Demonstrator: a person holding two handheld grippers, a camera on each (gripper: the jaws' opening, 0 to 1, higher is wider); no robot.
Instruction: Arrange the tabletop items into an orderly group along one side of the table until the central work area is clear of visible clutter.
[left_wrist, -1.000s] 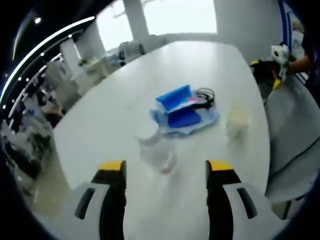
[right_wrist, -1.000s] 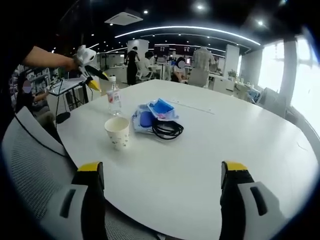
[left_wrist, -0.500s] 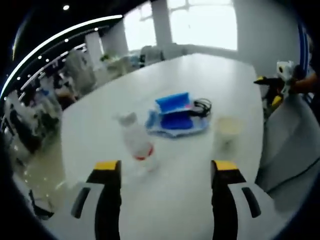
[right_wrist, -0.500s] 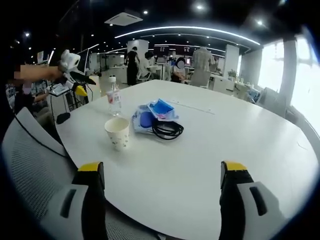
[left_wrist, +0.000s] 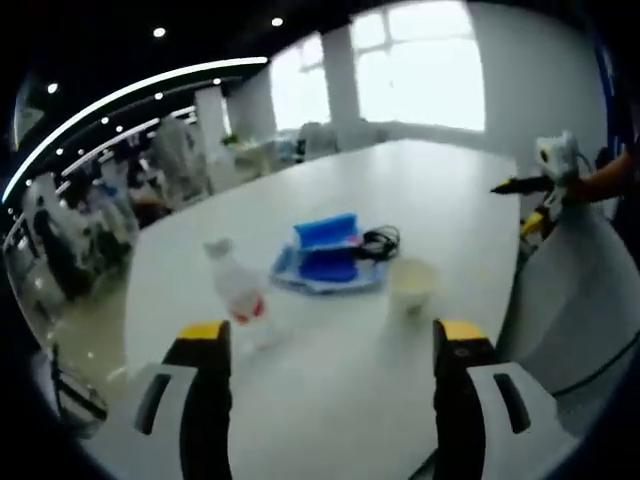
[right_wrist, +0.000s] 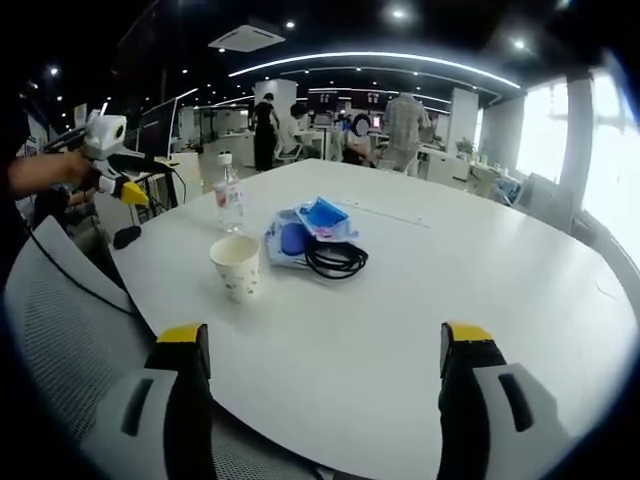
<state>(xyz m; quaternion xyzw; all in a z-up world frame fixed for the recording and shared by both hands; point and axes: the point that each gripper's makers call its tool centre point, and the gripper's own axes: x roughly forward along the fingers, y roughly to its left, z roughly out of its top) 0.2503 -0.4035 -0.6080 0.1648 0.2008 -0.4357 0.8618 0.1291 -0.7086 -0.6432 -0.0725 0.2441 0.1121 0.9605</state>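
Left gripper (left_wrist: 320, 345) fingers spread, holding nothing; right gripper (right_wrist: 325, 350) fingers spread too, empty. All items sit ahead of both on the white table (right_wrist: 480, 300), none touched. Bottle (left_wrist: 238, 300) stands upright just past the left finger of the left gripper; cup (left_wrist: 412, 285) ahead near its right finger; blue pouch (left_wrist: 325, 255) with black cable (left_wrist: 378, 240) beyond, between them. From the right gripper, cup (right_wrist: 236, 265) is ahead-left, pouch (right_wrist: 305, 235) and cable (right_wrist: 335, 260) just past it, bottle (right_wrist: 228, 195) farthest. Risks: bottle is tall and light, a side knock would topple it; cup could crush if pinched hard; loose cable may snag and drag the pouch. Mesh chair (right_wrist: 70, 330) crowds the near edge.
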